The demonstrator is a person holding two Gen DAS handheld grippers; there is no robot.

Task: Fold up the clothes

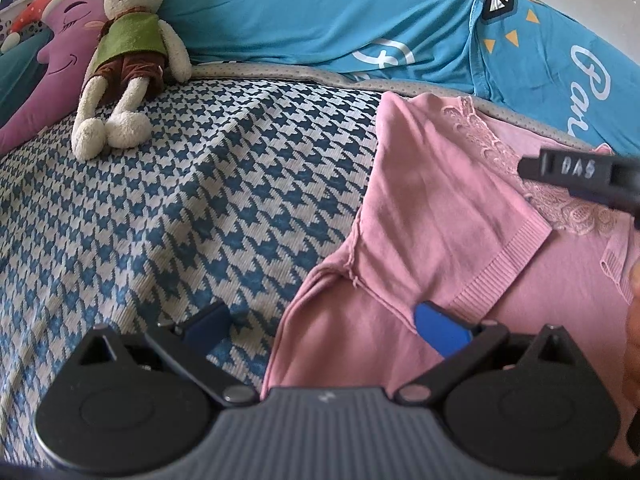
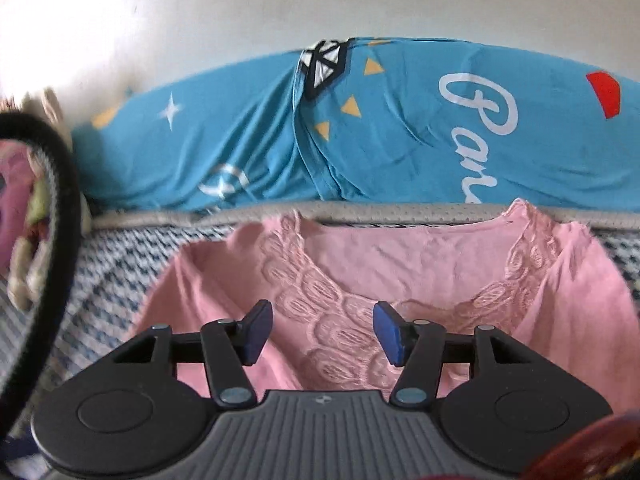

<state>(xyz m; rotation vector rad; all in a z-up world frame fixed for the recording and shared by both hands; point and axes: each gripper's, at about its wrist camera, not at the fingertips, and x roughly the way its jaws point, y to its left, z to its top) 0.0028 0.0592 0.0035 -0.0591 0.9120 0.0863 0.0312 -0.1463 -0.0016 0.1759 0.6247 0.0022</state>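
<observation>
The left gripper [image 1: 326, 326] had its jaws spread wide, one pad over the houndstooth bedspread [image 1: 192, 208], the other over the pink top [image 1: 432, 208], nothing pinched between them. The right gripper [image 2: 322, 334] hovered with jaws parted above the top's lace neckline [image 2: 320, 304], grasping nothing. The pink top [image 2: 400, 256] lay flat on the bed, collar toward the far edge, its left sleeve folded in across the body. Beyond it stretched a blue printed pillow [image 1: 320, 28]. At far left a stuffed rabbit [image 1: 128, 52] lay beside a purple moon cushion [image 1: 60, 48].
</observation>
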